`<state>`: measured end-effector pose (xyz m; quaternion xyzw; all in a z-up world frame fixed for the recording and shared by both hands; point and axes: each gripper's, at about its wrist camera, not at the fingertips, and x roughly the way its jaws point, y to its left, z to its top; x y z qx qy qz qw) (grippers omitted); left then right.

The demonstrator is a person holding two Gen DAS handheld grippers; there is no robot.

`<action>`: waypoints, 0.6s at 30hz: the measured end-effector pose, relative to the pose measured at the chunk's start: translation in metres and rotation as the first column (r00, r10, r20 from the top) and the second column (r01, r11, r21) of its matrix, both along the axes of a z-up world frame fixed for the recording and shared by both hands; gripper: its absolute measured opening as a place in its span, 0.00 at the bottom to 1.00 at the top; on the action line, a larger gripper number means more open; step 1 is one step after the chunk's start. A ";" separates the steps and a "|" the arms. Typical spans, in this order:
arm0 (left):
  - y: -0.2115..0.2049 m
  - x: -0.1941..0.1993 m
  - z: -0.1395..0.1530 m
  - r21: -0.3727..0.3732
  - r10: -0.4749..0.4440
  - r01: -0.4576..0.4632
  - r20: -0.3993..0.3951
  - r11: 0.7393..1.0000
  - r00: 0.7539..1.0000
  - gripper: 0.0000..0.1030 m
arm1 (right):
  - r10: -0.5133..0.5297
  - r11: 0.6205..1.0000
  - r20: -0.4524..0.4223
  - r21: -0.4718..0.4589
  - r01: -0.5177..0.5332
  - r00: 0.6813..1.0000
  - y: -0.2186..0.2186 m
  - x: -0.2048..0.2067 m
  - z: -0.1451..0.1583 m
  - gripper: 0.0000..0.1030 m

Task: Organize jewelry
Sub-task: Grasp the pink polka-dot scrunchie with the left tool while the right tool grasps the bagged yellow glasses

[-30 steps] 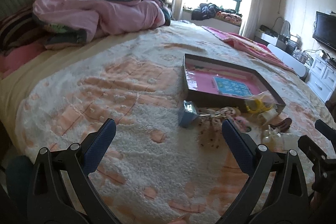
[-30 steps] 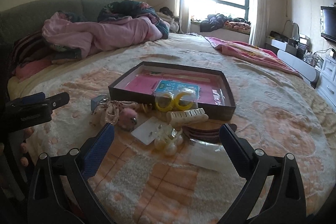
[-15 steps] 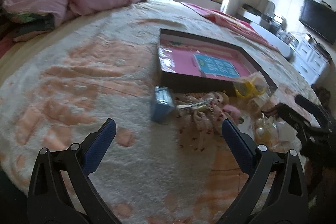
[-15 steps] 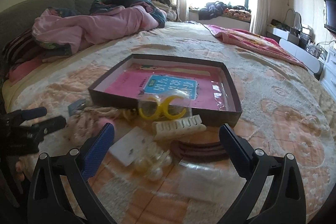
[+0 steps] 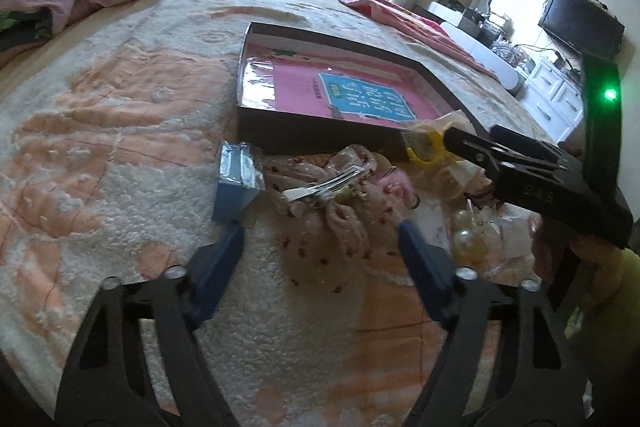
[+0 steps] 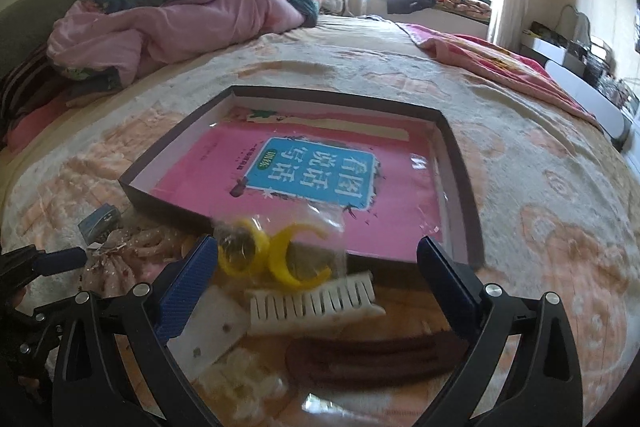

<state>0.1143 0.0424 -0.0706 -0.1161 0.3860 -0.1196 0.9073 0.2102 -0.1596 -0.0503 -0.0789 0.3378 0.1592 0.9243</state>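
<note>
My right gripper [image 6: 318,269], fingers apart and empty, sits nearest the white comb clip [image 6: 316,301], which lies crosswise between them just before the box [image 6: 460,183], while my left gripper [image 5: 320,247], also spread, faces the scrunchie [image 5: 340,203].

The bed [image 5: 120,211] wears a nubby, matt fleece cover. In the matt cardboard tray [image 6: 168,201] lies a glossy pink booklet [image 6: 280,183] under shiny film. At the tray's near edge a bright metal clip [image 5: 324,183] rests on soft dotted cloth [image 5: 340,219], beside yellow plastic rings [image 6: 276,255] in clear wrap and a white plastic comb [image 6: 316,301].

Both tongs gape wide and empty, the left tongs [image 5: 320,251] beside the right tongs [image 6: 318,267].
</note>
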 end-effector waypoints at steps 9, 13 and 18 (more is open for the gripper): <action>-0.005 -0.004 -0.002 -0.029 -0.058 0.057 -0.008 0.998 0.998 0.15 | 0.043 0.999 -0.018 0.006 -0.042 0.999 0.010 0.004 -0.006 0.62; -0.006 -0.008 -0.002 -0.039 -0.073 0.073 -0.002 0.997 0.997 0.07 | 0.056 0.998 0.004 0.034 -0.056 0.998 0.010 -0.006 -0.003 0.38; -0.007 -0.018 0.004 -0.024 -0.076 0.077 0.025 0.997 0.997 0.03 | 0.083 0.994 0.031 0.063 -0.085 0.996 0.008 -0.024 0.002 0.20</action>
